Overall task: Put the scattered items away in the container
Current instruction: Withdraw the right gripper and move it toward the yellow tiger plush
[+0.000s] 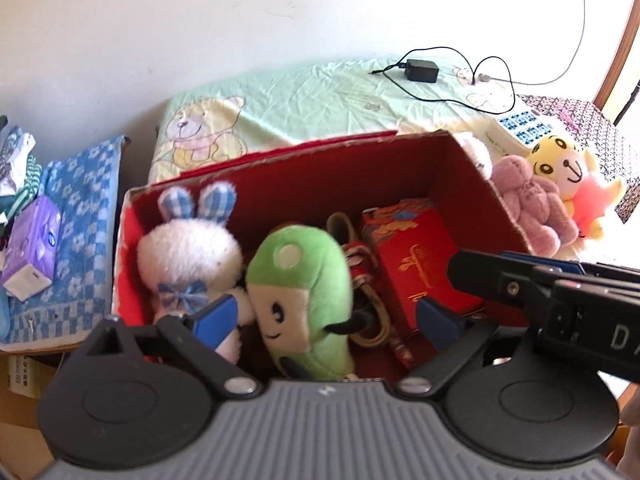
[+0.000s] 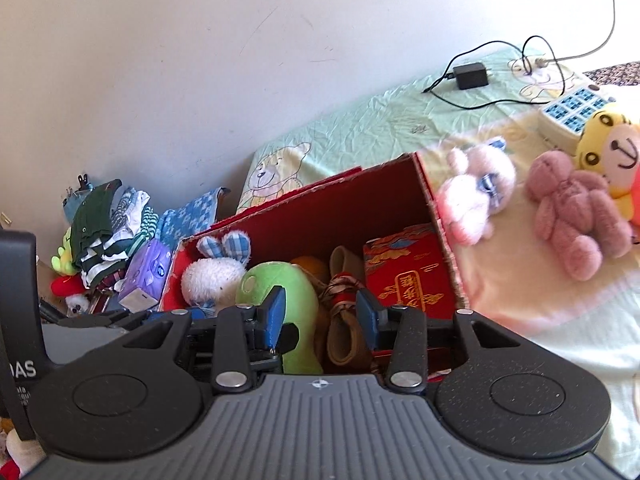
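A red cardboard box (image 1: 280, 168) (image 2: 320, 208) stands on the bed. Inside lie a white bunny with blue checked ears (image 1: 188, 248) (image 2: 216, 272), a green plush (image 1: 304, 280) (image 2: 276, 284), a red packet (image 1: 420, 264) (image 2: 408, 276) and a tan strap bundle (image 2: 344, 320). My left gripper (image 1: 326, 316) is open above the green plush, holding nothing. My right gripper (image 2: 322, 314) is open over the box, empty; it shows in the left wrist view (image 1: 560, 292). Outside the box to the right lie a pink-white plush (image 2: 476, 188), a pink bear (image 2: 572, 208) (image 1: 532, 204) and a yellow tiger plush (image 2: 612, 148) (image 1: 560, 164).
The bed has a green bear-print sheet (image 1: 320, 100). A black charger with cables (image 1: 420, 70) (image 2: 472, 75) and a white-blue keypad device (image 2: 576, 112) lie at the back. Left of the bed are a blue towel (image 1: 80, 200), a purple tissue pack (image 1: 34, 236) and piled clothes (image 2: 108, 224).
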`<state>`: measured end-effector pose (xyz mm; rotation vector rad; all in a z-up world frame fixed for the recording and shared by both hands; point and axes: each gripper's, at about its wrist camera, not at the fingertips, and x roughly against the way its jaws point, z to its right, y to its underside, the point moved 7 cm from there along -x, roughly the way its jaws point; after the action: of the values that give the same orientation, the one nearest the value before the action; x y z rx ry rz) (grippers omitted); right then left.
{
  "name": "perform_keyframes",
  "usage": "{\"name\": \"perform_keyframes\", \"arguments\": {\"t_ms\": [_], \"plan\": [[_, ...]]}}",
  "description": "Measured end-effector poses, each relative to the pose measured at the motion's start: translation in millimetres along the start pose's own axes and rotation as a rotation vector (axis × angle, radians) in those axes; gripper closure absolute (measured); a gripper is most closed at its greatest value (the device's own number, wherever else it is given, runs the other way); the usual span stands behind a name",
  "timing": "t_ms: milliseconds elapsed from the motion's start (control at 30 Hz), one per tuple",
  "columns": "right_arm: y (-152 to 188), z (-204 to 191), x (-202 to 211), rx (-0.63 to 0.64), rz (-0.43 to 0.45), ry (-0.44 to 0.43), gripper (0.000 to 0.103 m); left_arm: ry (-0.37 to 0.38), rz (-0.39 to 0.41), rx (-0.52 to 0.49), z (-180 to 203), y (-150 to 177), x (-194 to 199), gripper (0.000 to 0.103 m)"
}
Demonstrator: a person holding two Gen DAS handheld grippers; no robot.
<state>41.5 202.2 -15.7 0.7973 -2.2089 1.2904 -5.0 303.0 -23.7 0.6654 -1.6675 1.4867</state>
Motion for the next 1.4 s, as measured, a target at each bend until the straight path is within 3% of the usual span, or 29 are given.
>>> {"name": "perform_keyframes", "arguments": {"t_ms": [300,700,867,1100,1400], "plan": [[-5,9,7,0.019,0.009,0.014,0.059,-0.065,-0.023,0.007,6,-3,-5,0.005],[-16,23,0,0.104,-0.075,-0.087,0.058,-0.247,-0.071,0.13,2,3,-10,0.005],[-24,32,7,0.132,-0.09,-0.139,0.058,-0.275,-0.054,0.169,12,-1,0,0.005],[-38,57,32,0.136,-0.07,-0.19,0.058,-0.255,-0.01,0.162,51,-22,14,0.005],[-54,140,65,0.093,-0.031,-0.128,0.056,-0.18,0.027,0.095,138,-47,5,0.004]]}}
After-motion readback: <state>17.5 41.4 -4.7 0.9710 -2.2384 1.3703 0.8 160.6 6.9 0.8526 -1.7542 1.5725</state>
